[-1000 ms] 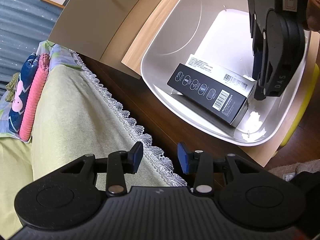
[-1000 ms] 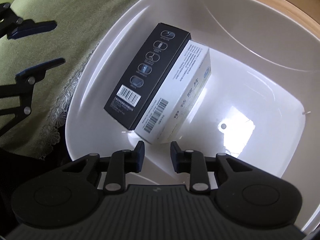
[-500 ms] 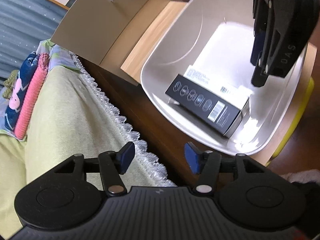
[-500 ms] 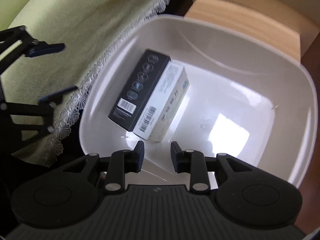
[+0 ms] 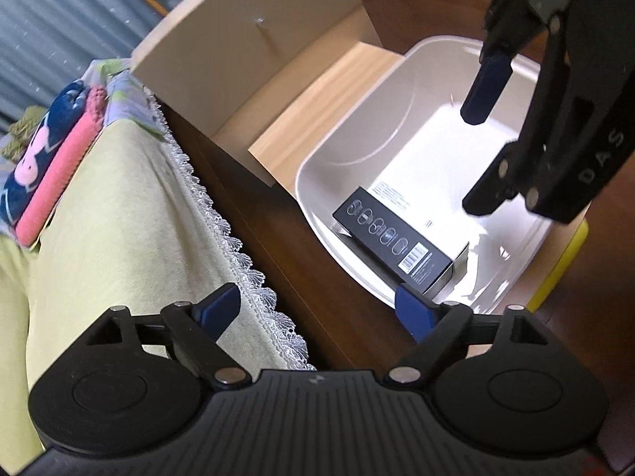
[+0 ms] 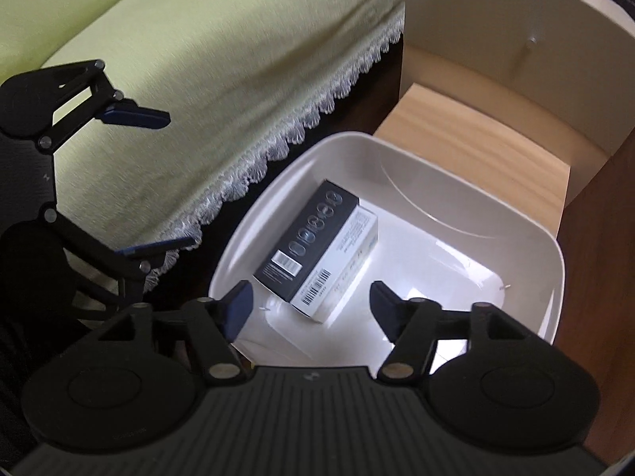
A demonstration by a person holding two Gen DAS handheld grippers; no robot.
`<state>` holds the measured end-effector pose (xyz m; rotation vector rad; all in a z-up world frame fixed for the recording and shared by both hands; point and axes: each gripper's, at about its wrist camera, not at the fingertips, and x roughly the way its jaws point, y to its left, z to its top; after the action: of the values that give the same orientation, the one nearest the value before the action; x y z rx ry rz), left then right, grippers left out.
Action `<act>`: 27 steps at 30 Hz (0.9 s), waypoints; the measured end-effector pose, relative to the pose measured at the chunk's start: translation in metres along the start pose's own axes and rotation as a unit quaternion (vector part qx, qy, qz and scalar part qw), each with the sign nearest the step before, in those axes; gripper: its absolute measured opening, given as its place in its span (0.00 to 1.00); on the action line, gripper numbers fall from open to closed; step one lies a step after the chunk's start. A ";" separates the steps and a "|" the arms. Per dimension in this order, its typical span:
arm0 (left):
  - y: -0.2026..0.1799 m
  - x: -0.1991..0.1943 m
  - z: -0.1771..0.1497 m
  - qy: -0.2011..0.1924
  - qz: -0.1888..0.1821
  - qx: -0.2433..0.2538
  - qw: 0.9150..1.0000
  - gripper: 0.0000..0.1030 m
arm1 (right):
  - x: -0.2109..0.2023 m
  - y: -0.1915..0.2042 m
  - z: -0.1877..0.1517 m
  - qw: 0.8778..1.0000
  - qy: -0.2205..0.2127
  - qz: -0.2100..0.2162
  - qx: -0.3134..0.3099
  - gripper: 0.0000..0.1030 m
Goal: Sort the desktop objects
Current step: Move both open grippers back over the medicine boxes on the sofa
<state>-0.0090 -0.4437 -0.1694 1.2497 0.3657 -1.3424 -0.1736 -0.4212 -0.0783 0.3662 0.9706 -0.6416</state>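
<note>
Bin [image 6: 551, 261]: white, beside the green cloth [image 6: 198, 59], serving as the sorting container.
Black box [image 6: 307, 238] and white box [image 6: 341, 269]: side by side inside the bin, touching, apparently already sorted.
Right gripper [image 6: 309, 299]: above the bin, jaws apart, empty.
Left gripper [image 5: 317, 309]: beside the bin, jaws apart, empty.

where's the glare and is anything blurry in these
Left wrist view: glare washes out the white basin's floor and most of the white box behind the black box; fisheye bends the edges. Right wrist view: bright patch on the basin floor, green cloth and lace trim smeared.
</note>
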 end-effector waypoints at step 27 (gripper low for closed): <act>0.056 -0.162 -0.107 -0.009 0.131 -0.256 0.958 0.95 | -0.079 0.116 0.047 0.988 -0.093 0.105 -0.063 0.95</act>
<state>0.0394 -0.2866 -0.0530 0.8161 0.4807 -0.9502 -0.0992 -0.3327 0.0144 0.2859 0.7767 -0.4120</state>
